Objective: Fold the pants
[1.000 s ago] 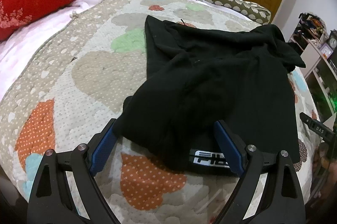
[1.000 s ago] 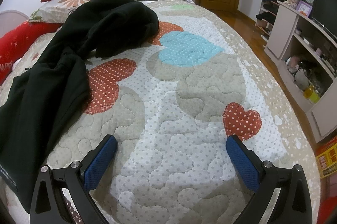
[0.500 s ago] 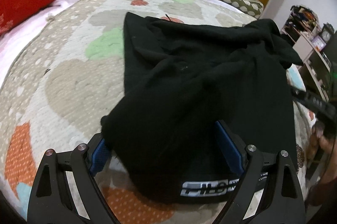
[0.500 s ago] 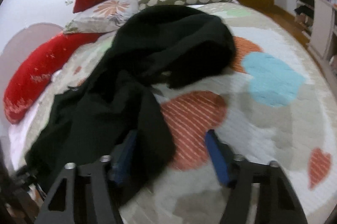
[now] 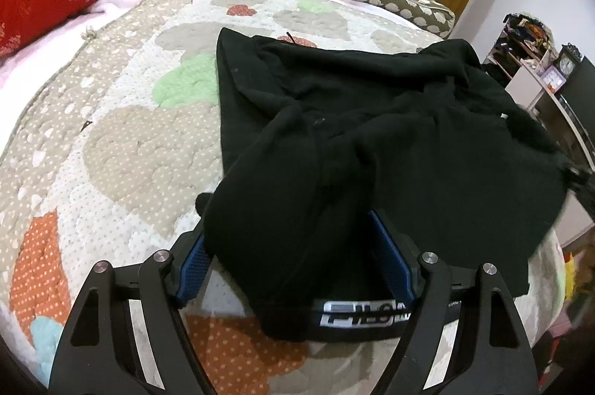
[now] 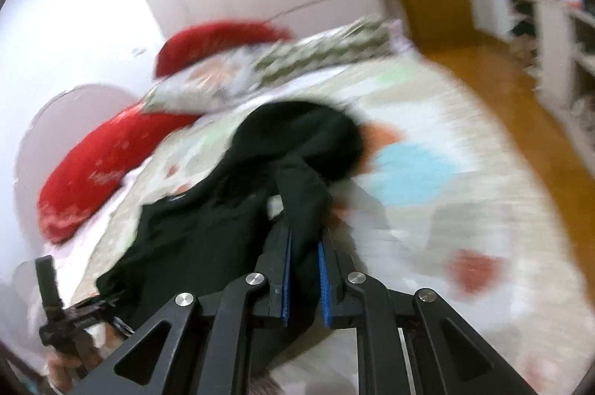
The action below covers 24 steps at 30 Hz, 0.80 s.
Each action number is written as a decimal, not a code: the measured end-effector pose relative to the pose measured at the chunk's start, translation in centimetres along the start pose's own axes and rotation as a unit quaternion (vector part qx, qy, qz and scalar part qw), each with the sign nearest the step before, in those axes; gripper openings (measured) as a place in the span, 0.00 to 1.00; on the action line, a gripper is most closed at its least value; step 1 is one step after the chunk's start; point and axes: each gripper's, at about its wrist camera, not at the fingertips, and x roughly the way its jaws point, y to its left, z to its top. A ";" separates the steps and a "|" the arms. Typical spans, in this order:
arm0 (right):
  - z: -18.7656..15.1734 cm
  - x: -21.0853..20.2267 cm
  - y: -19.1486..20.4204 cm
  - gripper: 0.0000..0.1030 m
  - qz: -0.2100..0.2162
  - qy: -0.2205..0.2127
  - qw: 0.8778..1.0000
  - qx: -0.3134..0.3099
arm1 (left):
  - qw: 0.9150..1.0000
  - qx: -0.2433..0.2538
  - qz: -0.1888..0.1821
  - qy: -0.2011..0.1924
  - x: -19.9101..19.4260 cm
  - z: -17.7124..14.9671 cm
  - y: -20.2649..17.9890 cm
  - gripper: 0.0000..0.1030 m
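Lying crumpled on the quilted bed (image 5: 122, 149), the black pants (image 5: 372, 142) are not folded yet. The right gripper (image 6: 304, 278) is clamping a fabric edge; the left gripper (image 5: 297, 265) is straddling the waistband (image 5: 357, 315), fingers apart.

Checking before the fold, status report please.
Right gripper shut on pants. Left gripper open around waistband. Pants crumpled on quilt. Nothing blocking.
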 end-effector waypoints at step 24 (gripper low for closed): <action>-3.4 0.0 -8.5 0.15 -0.075 0.042 0.993 0.087 | 1.000 -0.003 0.008 0.013 1.1 -0.2 0.0 0.62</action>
